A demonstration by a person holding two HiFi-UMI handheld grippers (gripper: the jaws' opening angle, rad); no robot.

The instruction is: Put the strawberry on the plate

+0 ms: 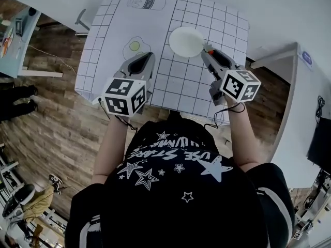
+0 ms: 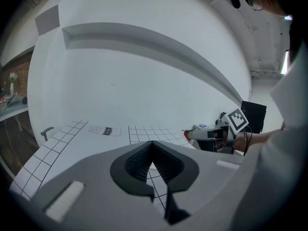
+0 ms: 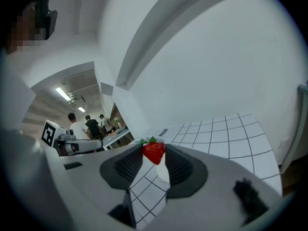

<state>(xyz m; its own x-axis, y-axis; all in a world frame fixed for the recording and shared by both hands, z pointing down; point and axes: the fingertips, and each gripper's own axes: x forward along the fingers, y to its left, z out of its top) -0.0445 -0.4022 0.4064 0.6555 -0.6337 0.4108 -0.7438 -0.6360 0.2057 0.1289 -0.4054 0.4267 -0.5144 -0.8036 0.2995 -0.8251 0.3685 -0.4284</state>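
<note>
Printed bottle (image 1: 147,3) label: too small to read. My right gripper (image 1: 207,51) jaws clamp the strawberry (image 3: 153,152), red with green leaves, just beside the white plate (image 1: 186,41) rim. My left gripper (image 2: 152,144) jaws meet, empty.

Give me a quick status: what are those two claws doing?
Left gripper shut, empty. Right gripper shut on strawberry, by the plate rim. Plate bare, nothing in the way.
</note>
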